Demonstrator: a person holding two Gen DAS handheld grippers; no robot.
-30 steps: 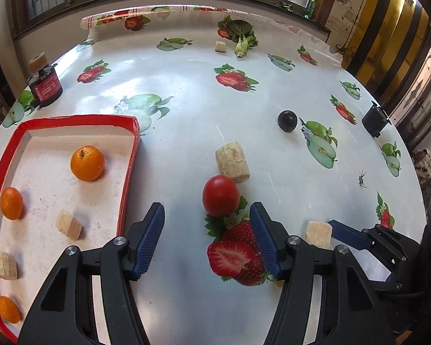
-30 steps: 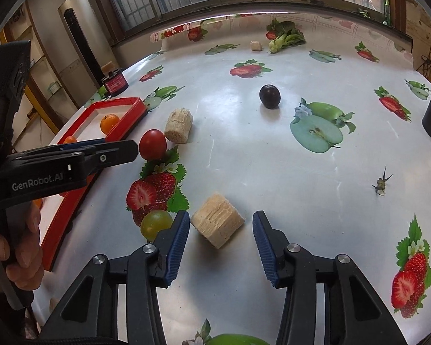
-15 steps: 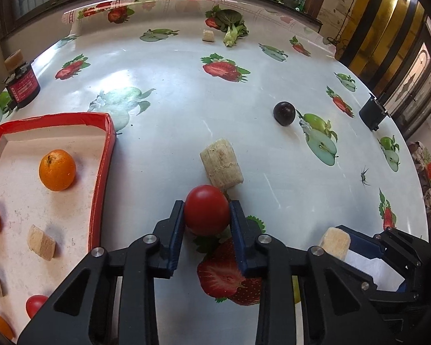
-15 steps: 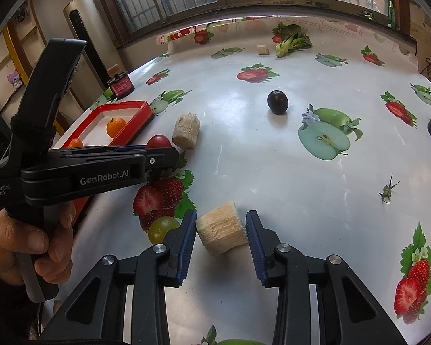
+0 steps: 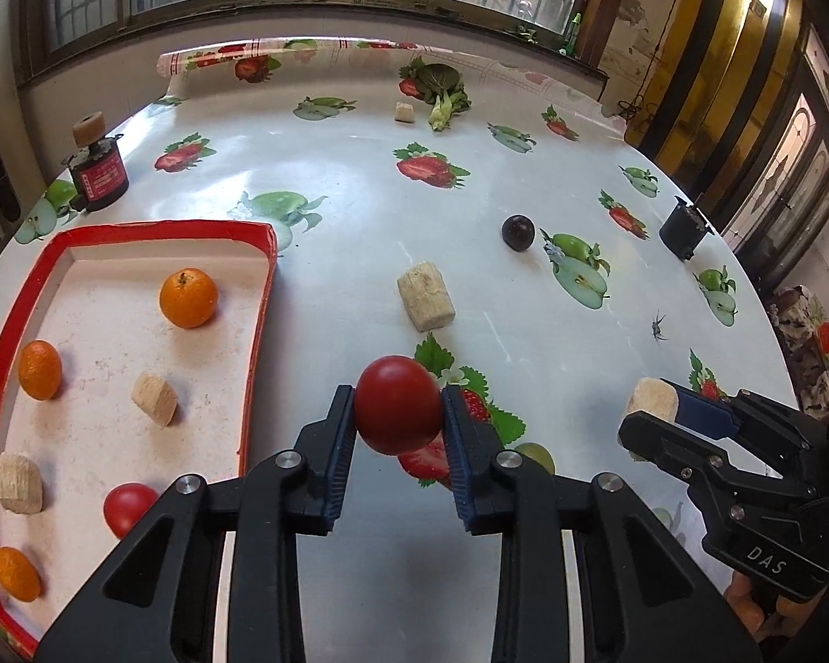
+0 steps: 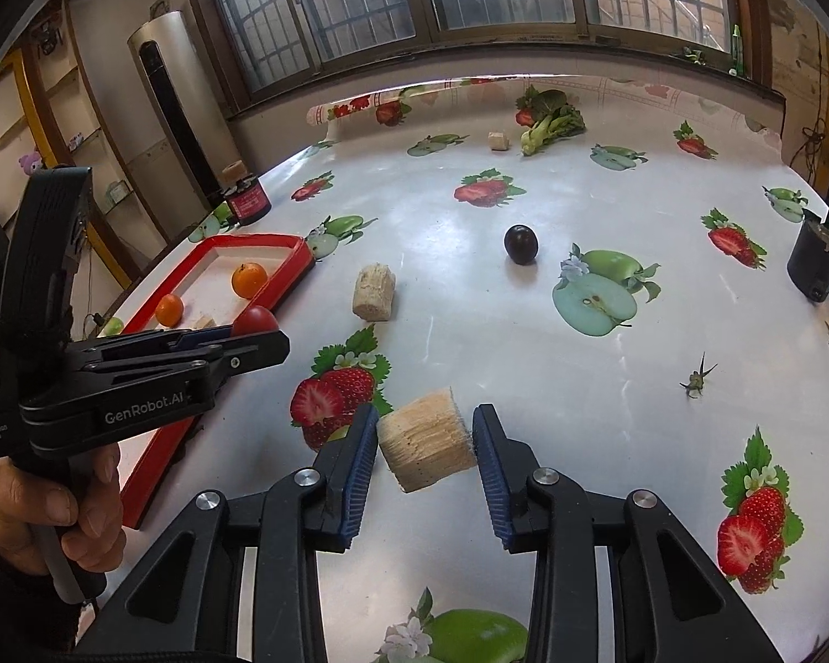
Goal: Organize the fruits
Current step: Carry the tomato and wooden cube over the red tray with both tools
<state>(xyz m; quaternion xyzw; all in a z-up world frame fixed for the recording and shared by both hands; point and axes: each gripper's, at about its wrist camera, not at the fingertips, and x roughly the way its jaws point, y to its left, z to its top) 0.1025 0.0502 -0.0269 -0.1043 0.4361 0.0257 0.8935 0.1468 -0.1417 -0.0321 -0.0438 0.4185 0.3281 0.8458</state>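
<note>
Fruit-print desk (image 5: 359,232) | left tongs (image 5: 398,414) clamp round red tomato (image 5: 397,405), frame centre | right tongs (image 6: 424,439) grip pale fibrous sugarcane chunk (image 6: 426,446), lower centre

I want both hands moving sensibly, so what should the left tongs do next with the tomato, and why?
Probably carry the tomato, clamped in the left tongs, sideways over the red tray and release it there, since three oranges and another tomato already lie inside.

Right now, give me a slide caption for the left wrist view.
Left gripper clamps a round red tomato beside the red-rimmed tray of small oranges.
</note>
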